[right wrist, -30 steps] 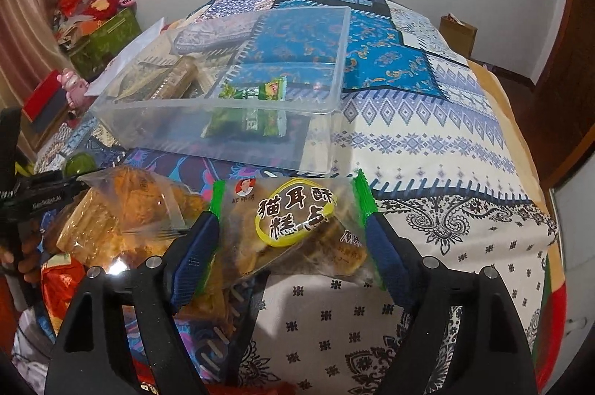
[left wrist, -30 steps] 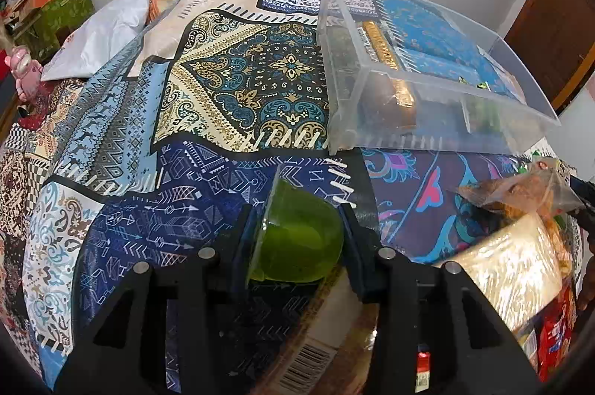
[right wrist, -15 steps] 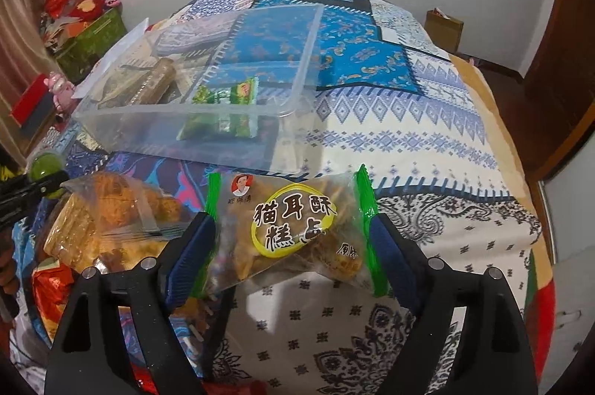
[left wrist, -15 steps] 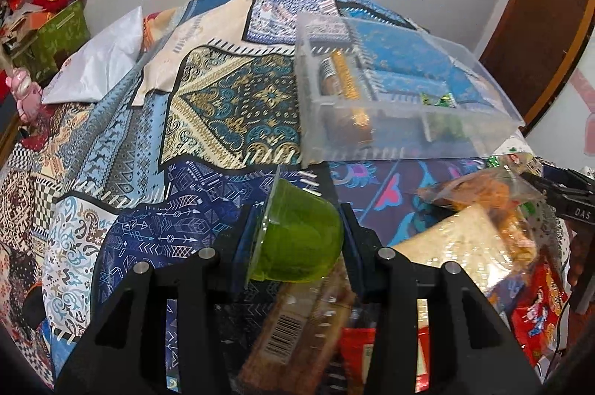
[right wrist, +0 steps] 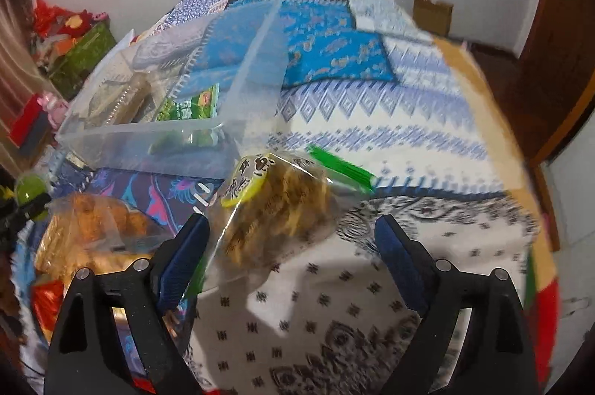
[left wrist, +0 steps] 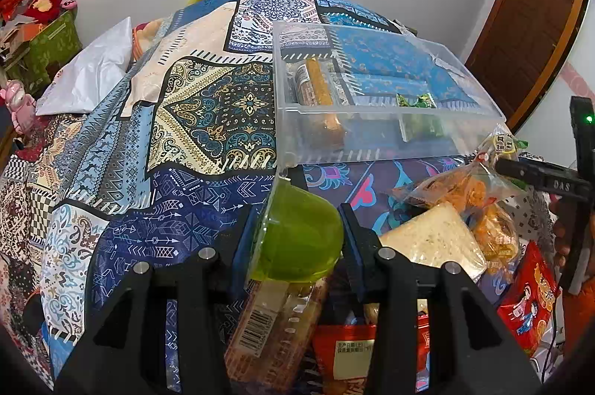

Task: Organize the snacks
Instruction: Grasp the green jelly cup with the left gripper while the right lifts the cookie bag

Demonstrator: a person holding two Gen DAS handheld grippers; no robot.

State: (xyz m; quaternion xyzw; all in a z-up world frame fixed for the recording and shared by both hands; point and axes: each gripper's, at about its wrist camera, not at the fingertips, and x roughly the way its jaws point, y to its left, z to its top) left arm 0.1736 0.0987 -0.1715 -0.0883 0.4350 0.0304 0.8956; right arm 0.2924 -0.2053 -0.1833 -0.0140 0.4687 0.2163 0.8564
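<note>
My left gripper [left wrist: 297, 238] is shut on a green jelly cup [left wrist: 299, 238] and holds it above the snack pile, just short of the clear plastic bin [left wrist: 372, 138]. The bin holds a biscuit roll [left wrist: 314, 86] and green packets [left wrist: 414, 101]. My right gripper [right wrist: 292, 235] is open. The green-edged cookie bag [right wrist: 275, 205] sits tilted between its jaws, apart from the right finger. The bin shows in the right wrist view [right wrist: 148, 142] to the front left. The right gripper shows at the right edge of the left wrist view [left wrist: 539, 177].
A pile of snacks lies near me on the patterned bedspread [left wrist: 208, 108]: a fried snack bag [left wrist: 465, 186], a pale wafer pack [left wrist: 431, 242], red packets [left wrist: 524, 305], a biscuit tube [left wrist: 275, 328]. A white pillow [left wrist: 93, 71] lies far left. A wooden door [left wrist: 520, 23] stands right.
My right gripper has opened; the cookie bag has slipped loose and tilted left. My left gripper has risen and turned toward the bin with the jelly cup.
</note>
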